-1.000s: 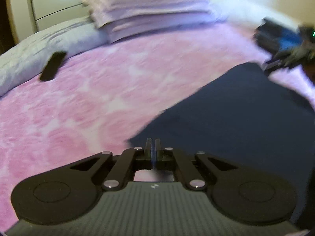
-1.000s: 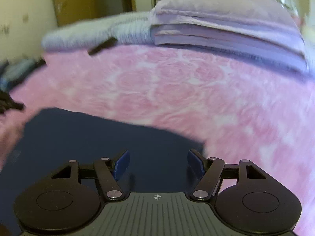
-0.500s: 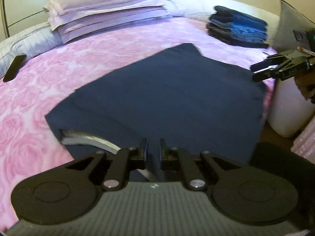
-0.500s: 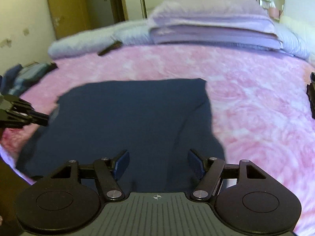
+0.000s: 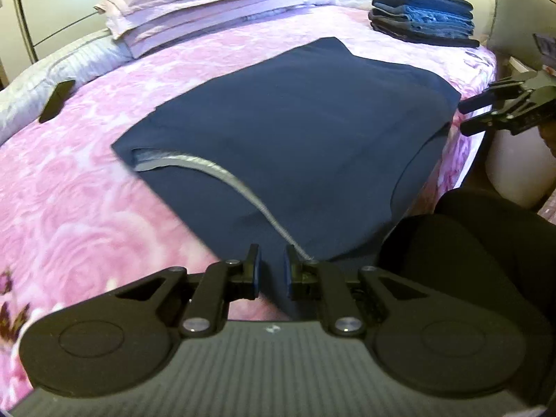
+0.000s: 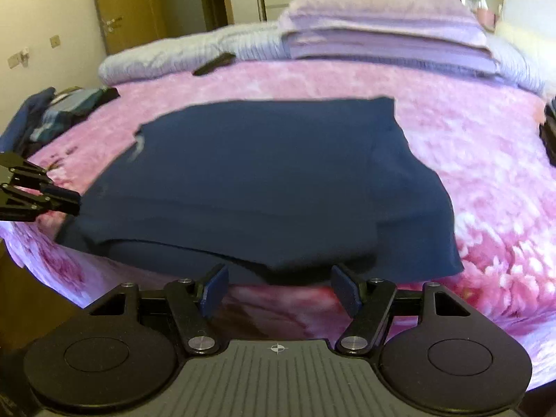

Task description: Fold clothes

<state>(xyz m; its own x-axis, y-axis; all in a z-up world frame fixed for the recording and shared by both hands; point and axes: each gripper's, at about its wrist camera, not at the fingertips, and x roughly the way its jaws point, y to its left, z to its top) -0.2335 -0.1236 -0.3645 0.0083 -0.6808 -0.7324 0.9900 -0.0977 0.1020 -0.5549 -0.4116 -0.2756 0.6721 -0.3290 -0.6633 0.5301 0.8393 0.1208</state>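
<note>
A dark navy garment (image 5: 295, 139) lies folded flat on the pink floral bed, with a grey stripe (image 5: 222, 173) curving along its near left side; it also shows in the right wrist view (image 6: 257, 180). My left gripper (image 5: 270, 272) is open by a narrow gap at the garment's near edge, with dark cloth showing between its fingers. My right gripper (image 6: 279, 290) is open wide and empty just off the garment's near edge; it also shows at the right of the left wrist view (image 5: 486, 111). The left gripper shows at the left edge of the right wrist view (image 6: 55, 201).
A stack of folded jeans (image 5: 424, 17) sits at the bed's far right corner. Lilac pillows (image 5: 201, 3) and a grey quilt (image 5: 45, 80) lie at the head, with a black remote (image 5: 57, 100) nearby. Loose clothes (image 6: 66, 107) lie at the left side. A white bin (image 5: 514, 166) stands beside the bed.
Both grippers have pulled back toward the bed's near edge. The left gripper, shut on the cloth a second ago, has opened a little. The garment now lies folded flat.
</note>
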